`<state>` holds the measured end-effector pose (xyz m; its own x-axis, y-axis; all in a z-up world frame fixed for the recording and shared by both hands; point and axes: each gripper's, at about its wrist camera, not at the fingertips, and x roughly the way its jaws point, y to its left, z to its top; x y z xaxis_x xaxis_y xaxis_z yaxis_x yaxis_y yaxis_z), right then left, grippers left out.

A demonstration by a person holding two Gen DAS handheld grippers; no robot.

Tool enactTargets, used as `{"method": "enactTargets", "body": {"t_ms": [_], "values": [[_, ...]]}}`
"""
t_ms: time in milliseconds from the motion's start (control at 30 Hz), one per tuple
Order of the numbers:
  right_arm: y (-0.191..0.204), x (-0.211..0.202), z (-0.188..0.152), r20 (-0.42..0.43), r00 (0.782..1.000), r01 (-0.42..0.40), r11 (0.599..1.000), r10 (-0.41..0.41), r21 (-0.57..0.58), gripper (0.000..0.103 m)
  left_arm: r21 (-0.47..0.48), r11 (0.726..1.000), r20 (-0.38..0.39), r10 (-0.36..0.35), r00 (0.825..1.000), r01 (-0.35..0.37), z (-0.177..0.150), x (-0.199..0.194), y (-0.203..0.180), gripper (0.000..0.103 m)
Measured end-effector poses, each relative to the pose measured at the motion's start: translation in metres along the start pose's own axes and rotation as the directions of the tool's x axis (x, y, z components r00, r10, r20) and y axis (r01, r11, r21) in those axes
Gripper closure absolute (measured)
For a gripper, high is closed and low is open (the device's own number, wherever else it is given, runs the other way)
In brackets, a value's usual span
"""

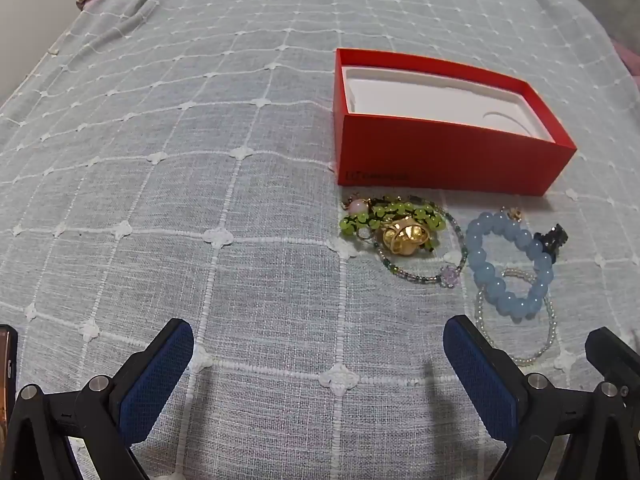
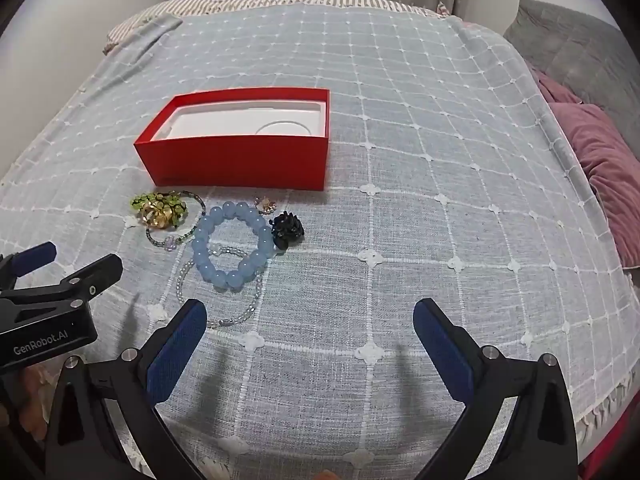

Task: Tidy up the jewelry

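The bedspread (image 2: 400, 200) is pale grey-blue, crossed by a white grid with small white clover knots at the crossings. The box (image 2: 236, 160) is bright red outside with a white insert (image 2: 240, 122). The chunky bead bracelet (image 2: 230, 246) is milky light blue; another bracelet (image 1: 390, 216) has lime-green beads around a shiny gold charm (image 1: 404, 236). The thin strand (image 2: 224, 300) is clear and silvery. The hair clip (image 2: 286, 228) is black. Both tools have black frames with dark blue textured pads (image 2: 176, 356). The pillow (image 2: 604, 172) is dusty pink.

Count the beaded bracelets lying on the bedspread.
4, though the pile may hide more. Green bracelet under the gold ornament; thin multicolour strand around them; blue bracelet beside it; clear strand partly beneath the blue one.
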<state>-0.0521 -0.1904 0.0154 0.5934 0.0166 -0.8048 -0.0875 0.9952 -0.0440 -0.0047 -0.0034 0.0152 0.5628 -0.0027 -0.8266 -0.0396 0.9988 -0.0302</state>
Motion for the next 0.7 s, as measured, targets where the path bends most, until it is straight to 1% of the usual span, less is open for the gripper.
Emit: {"method": "enactTargets", "body": {"t_ms": [700], "values": [[-0.0017, -0.0003, -0.0012, -0.013, 1.000, 0.002, 1.000, -0.001, 0.001, 0.000, 0.007, 1.000, 0.006, 0.004, 1.000, -0.004, 0.0002, -0.0021, -0.0034, 0.001]]}}
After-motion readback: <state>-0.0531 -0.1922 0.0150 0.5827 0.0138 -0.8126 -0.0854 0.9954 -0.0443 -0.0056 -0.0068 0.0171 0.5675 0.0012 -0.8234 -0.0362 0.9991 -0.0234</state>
